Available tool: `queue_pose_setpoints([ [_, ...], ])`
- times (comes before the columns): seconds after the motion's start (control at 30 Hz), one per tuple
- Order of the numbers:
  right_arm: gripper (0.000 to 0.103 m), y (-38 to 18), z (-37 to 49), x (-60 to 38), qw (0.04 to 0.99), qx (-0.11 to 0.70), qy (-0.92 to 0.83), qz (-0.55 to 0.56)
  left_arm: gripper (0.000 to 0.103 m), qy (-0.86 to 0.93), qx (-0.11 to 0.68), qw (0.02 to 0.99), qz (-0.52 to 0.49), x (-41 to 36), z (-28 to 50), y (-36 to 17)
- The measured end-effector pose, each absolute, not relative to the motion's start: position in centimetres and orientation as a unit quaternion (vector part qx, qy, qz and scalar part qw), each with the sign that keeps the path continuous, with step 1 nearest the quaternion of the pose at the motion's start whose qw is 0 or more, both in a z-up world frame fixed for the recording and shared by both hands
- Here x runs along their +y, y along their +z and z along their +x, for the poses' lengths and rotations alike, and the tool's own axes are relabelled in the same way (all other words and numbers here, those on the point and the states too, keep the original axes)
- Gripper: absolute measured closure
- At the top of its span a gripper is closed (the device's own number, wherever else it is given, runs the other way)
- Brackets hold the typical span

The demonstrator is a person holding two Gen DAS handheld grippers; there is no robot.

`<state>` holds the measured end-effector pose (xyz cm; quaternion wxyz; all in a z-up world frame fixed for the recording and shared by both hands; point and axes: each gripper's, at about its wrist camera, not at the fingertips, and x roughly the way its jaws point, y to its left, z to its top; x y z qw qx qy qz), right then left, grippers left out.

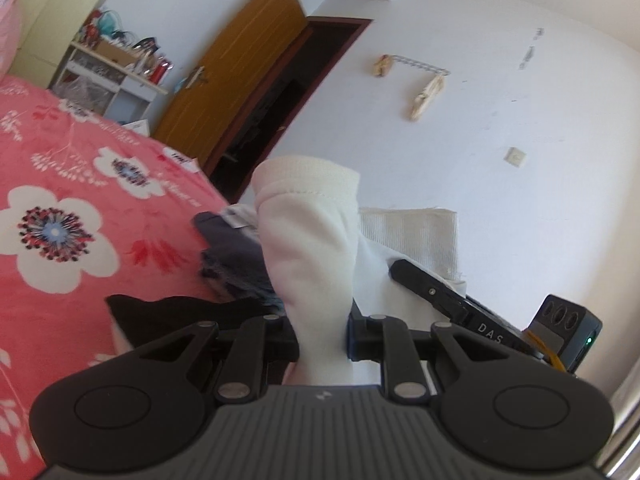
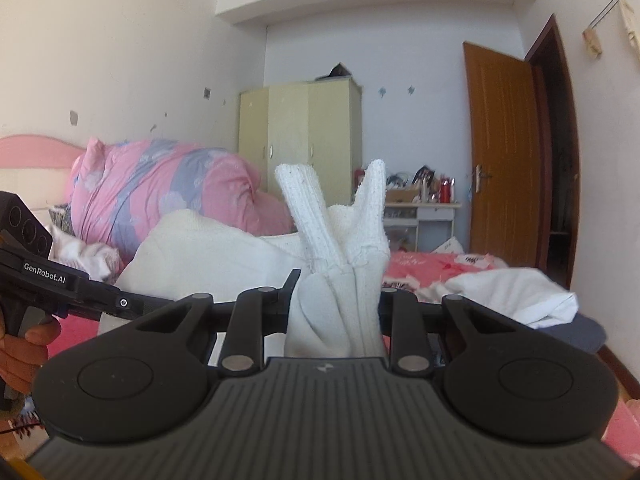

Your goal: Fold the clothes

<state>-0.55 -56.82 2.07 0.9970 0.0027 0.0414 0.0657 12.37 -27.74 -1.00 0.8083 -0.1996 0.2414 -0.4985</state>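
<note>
White garment [image 2: 340,280] bunched before wardrobe [image 2: 300,140], door [image 2: 504,148]

White ribbed garment [image 2: 340,240]; black tongs [image 1: 322,340]. Bed cover [image 1: 72,200] coral-pink with white flowers; beside it, grey clothes [image 1: 232,256]. Pink-lilac quilt [image 2: 160,188], pale-yellow wardrobe [image 2: 300,140], brown door [image 2: 504,152].
</note>
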Motion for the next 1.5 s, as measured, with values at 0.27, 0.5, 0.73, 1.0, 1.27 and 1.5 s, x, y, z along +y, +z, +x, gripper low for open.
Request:
queue_pose_setpoints([
  [0.27,0.079,-4.2,10.2,-59.0,0.985,0.137,0.104,0.01,0.083,-0.458,0.316,0.808,-0.194,-29.0,20.6,-8.5],
  [0.5,0.079,-7.5,14.1,-61.0,0.968,0.202,0.122,0.079,0.085,-0.46,0.293,0.811,-0.211,-28.7,20.9,-9.7],
  [0.73,0.069,-7.7,16.4,-61.4,0.958,0.255,0.112,0.064,0.069,-0.426,0.351,0.807,-0.207,-29.2,22.2,-10.6],
  [1.0,0.047,-3.4,12.9,-61.9,0.979,0.187,0.06,0.045,0.051,-0.37,0.272,0.859,-0.224,-25.1,22.1,-6.8],
  [1.27,0.064,-2.2,13.2,-60.2,0.973,0.198,0.116,-0.017,0.051,-0.425,0.268,0.86,-0.094,-30.9,23.2,-6.1],
  [1.5,0.086,-8.8,19.4,-62.3,0.947,0.308,0.079,0.039,0.056,-0.395,0.327,0.856,-0.062,-33.8,26.4,-9.5],
])
